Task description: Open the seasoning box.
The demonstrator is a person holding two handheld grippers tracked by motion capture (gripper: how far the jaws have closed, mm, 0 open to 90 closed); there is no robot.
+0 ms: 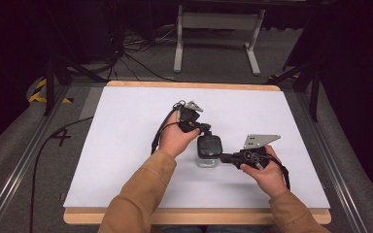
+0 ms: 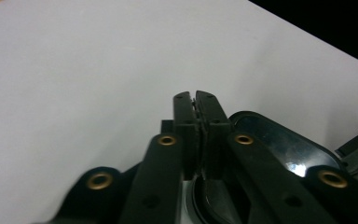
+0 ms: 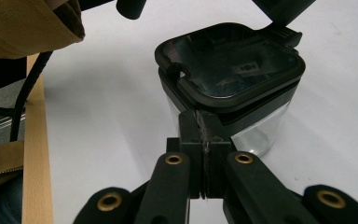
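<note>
A small clear container (image 1: 208,159) with a black lid (image 1: 209,144) stands at the middle of the white table (image 1: 126,145). My left gripper (image 1: 207,131) reaches in from the far side. Its jaws are pressed together right over the lid's (image 2: 279,144) far edge, and nothing shows between them in the left gripper view (image 2: 196,99). My right gripper (image 1: 222,157) comes in level from the right. In the right gripper view its shut jaws (image 3: 201,117) touch the container just below the lid's rim (image 3: 228,60). A tab (image 3: 283,32) sticks out at the lid's far corner.
The table's wooden front edge (image 1: 194,216) lies near the person's tan sleeves (image 1: 141,194). Behind the table stand a white frame (image 1: 216,22) and loose cables (image 1: 136,53) on the floor. Metal rails (image 1: 24,160) run along both sides.
</note>
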